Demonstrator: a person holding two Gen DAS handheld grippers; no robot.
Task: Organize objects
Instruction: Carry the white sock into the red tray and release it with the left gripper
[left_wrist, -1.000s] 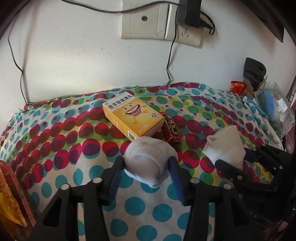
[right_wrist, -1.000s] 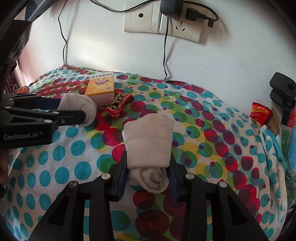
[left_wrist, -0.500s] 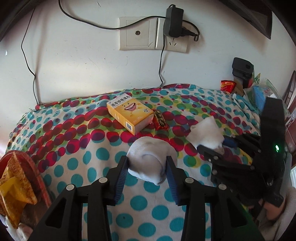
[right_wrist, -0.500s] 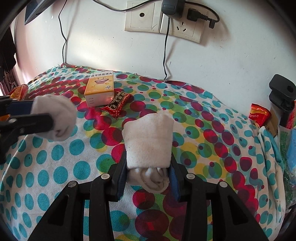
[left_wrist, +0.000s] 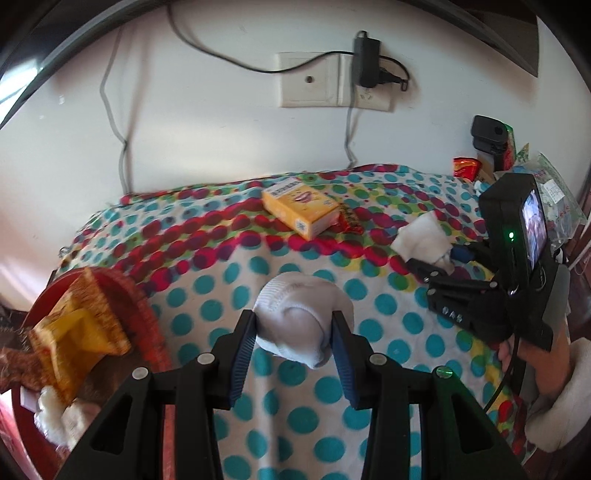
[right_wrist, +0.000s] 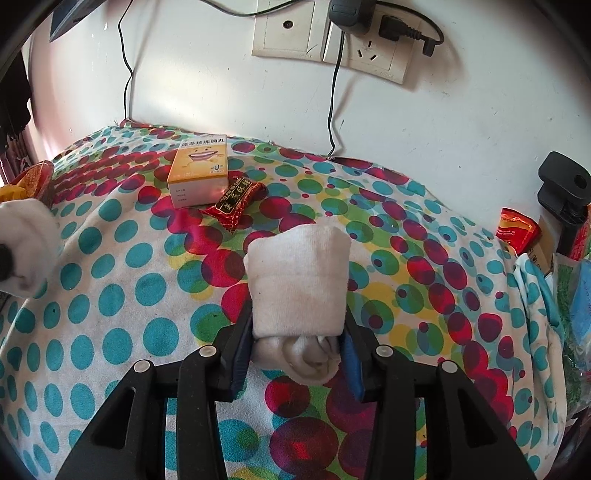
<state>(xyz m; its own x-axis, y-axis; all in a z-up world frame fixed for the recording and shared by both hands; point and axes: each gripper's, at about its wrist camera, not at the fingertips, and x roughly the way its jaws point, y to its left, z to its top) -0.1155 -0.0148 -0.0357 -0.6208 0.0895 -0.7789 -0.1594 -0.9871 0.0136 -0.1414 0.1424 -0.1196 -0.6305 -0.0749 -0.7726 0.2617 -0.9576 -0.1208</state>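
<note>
Nearest us, the left claw (left_wrist: 294, 334) is clamped on a balled white sock (left_wrist: 303, 317), held just above the spotted cloth (left_wrist: 207, 295) that covers the surface. Our right claw (right_wrist: 297, 341) grips a rolled white sock (right_wrist: 298, 286) lying on that cloth; its jaws have just been easing apart, yet the pads press the roll on both sides. To the left sits a red basket (left_wrist: 122, 295) holding a yellow packet (left_wrist: 74, 332). Farther back, a yellow box (right_wrist: 198, 170) lies with a dark red sachet (right_wrist: 236, 205) touching it. Clutter (right_wrist: 554, 240) crowds the right edge. Behind, cables (right_wrist: 334, 99) hang from the wall sockets (right_wrist: 332, 35).
</note>
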